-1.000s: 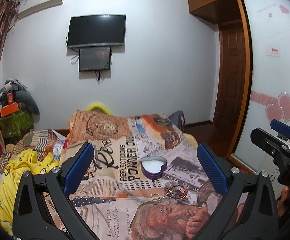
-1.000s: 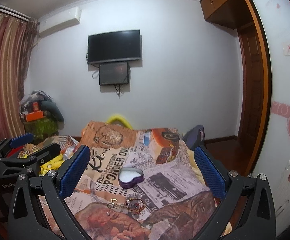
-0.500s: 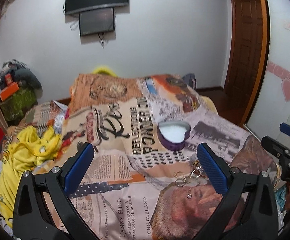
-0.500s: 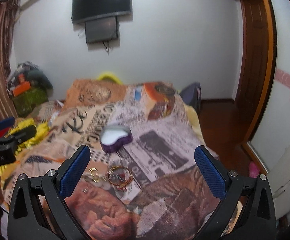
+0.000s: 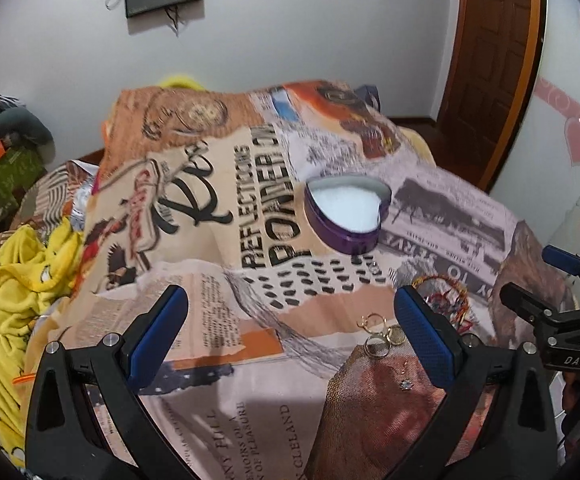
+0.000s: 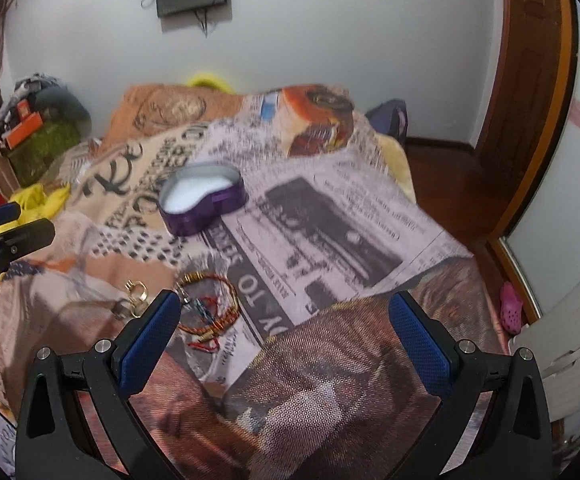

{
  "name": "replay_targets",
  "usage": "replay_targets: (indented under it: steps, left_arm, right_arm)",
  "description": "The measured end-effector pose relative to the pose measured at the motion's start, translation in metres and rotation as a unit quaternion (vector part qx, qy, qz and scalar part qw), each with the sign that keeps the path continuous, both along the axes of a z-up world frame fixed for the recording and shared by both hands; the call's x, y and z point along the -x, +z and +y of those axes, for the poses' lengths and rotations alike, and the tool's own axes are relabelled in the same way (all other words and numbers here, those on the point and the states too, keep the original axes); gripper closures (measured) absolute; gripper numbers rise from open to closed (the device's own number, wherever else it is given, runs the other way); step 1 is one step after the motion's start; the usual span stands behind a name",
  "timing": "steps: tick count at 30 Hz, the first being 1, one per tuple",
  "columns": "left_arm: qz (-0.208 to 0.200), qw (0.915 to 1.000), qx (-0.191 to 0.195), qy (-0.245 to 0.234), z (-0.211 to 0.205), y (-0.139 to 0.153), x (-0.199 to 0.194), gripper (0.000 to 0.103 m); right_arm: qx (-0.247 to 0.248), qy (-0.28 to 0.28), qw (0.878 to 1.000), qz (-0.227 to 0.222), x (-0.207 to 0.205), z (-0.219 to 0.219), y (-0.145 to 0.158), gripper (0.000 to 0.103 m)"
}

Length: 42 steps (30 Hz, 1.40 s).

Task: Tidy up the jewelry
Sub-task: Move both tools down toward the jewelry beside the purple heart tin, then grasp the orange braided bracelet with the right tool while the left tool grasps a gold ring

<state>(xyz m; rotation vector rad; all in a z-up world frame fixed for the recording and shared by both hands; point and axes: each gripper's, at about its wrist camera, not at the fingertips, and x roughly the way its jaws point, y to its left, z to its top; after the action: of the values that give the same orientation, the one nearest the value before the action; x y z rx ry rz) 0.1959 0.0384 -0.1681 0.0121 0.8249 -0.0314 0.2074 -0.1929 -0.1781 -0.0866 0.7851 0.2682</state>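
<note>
A purple heart-shaped box point(image 5: 346, 214) with a white lining sits open on the printed bedspread point(image 5: 226, 264); it also shows in the right wrist view point(image 6: 204, 202). Nearer me lie a gold and red bangle point(image 6: 210, 304), gold rings point(image 5: 382, 338) and a small stud point(image 5: 405, 385). The bangle also shows in the left wrist view point(image 5: 448, 300), and the rings in the right wrist view point(image 6: 136, 294). My left gripper point(image 5: 290, 340) is open and empty above the bedspread, left of the rings. My right gripper point(image 6: 284, 344) is open and empty, just right of the bangle.
A yellow garment point(image 5: 22, 280) lies bunched at the bed's left side. A cluttered stand point(image 6: 38, 136) is at the far left by the wall. A wooden door point(image 5: 490, 60) and a white suitcase point(image 6: 570, 320) are on the right. A pink shoe point(image 6: 511, 312) lies on the floor.
Both grippers have tilted down and moved closer to the bed. The box and jewelry now look larger and nearer. Both stay open.
</note>
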Motion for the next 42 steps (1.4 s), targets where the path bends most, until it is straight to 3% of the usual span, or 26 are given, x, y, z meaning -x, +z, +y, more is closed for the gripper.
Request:
replay_targets:
  steps: [3, 6, 8, 11, 18, 20, 23, 28, 31, 37, 42]
  left_arm:
    - [0.025, 0.9996, -0.010, -0.007, -0.004, -0.013, -0.010, 0.000]
    - [0.042, 0.9989, -0.008, -0.019, -0.009, -0.024, -0.016, 0.001]
    - [0.051, 0.9983, -0.005, -0.028, -0.011, -0.029, -0.018, 0.012]
    - [0.064, 0.9972, 0.005, -0.039, -0.014, -0.036, -0.023, 0.019]
    - [0.094, 0.9936, 0.036, -0.051, -0.018, -0.049, -0.034, 0.050]
    - [0.104, 0.9922, 0.043, -0.054, -0.019, -0.053, -0.036, 0.059]
    - [0.103, 0.9918, 0.043, -0.062, -0.021, -0.054, -0.034, 0.059]
    - [0.102, 0.9903, 0.050, -0.081, -0.027, -0.054, -0.032, 0.059]
    - [0.104, 0.9893, 0.053, -0.088, -0.031, -0.057, -0.033, 0.059]
    - [0.112, 0.9873, 0.057, -0.097, -0.036, -0.064, -0.036, 0.064]
    - [0.113, 0.9872, 0.066, -0.091, -0.032, -0.065, -0.038, 0.075]
  right_arm:
    - [0.004, 0.004, 1.000, 0.014, -0.005, 0.002, -0.010, 0.000]
    - [0.003, 0.015, 1.000, 0.023, -0.009, 0.006, -0.017, 0.007]
    - [0.002, 0.022, 0.999, 0.031, -0.012, 0.008, -0.020, 0.018]
    - [0.002, 0.038, 0.999, 0.037, -0.020, 0.013, -0.022, 0.029]
    - [-0.002, 0.080, 0.996, 0.030, -0.035, 0.031, -0.021, 0.040]
    - [0.000, 0.093, 0.995, 0.036, -0.040, 0.037, -0.025, 0.048]
    - [0.005, 0.110, 0.993, 0.050, -0.045, 0.044, -0.033, 0.056]
    - [0.013, 0.134, 0.989, 0.054, -0.046, 0.051, -0.038, 0.058]
    - [0.023, 0.152, 0.986, 0.060, -0.047, 0.057, -0.040, 0.068]
    - [0.037, 0.161, 0.984, 0.062, -0.049, 0.064, -0.046, 0.069]
    - [0.043, 0.172, 0.982, 0.066, -0.051, 0.064, -0.048, 0.069]
